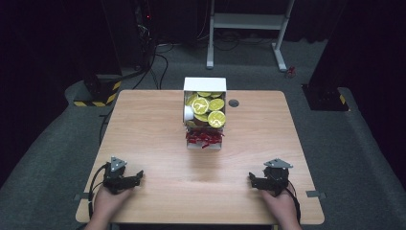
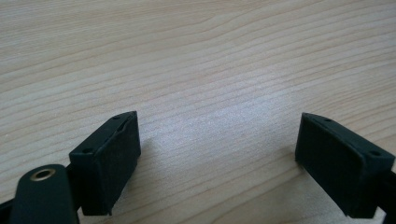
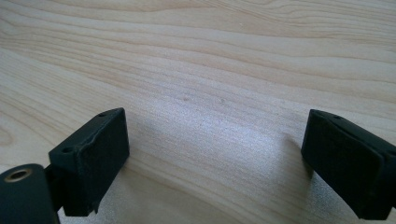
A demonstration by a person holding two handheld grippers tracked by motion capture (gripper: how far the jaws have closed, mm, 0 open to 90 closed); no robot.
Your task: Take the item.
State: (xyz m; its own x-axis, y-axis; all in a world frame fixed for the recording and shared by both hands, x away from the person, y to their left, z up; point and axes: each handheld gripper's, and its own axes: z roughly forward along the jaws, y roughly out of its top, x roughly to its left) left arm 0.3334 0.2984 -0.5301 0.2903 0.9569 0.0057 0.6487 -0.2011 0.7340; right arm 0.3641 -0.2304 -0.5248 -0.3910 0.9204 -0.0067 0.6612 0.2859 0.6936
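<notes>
A white box [image 1: 205,85] stands at the table's far middle, holding several yellow-green lidded cups [image 1: 209,106] and a white cup lying on its side. In front of it a smaller white tray holds red packets [image 1: 204,138]. My left gripper [image 1: 135,177] rests on the wooden table [image 1: 158,124] at the near left, held by a hand. Its jaws stand wide apart over bare wood in the left gripper view, left gripper [image 2: 219,158] open. My right gripper [image 1: 253,180] rests at the near right, open too, with bare wood between its jaws, right gripper [image 3: 215,161].
A small dark round grommet [image 1: 233,103] sits in the tabletop right of the box. Beyond the table stand a white metal frame [image 1: 249,24] and black stands with yellow-black striped bases [image 1: 98,93] on grey carpet.
</notes>
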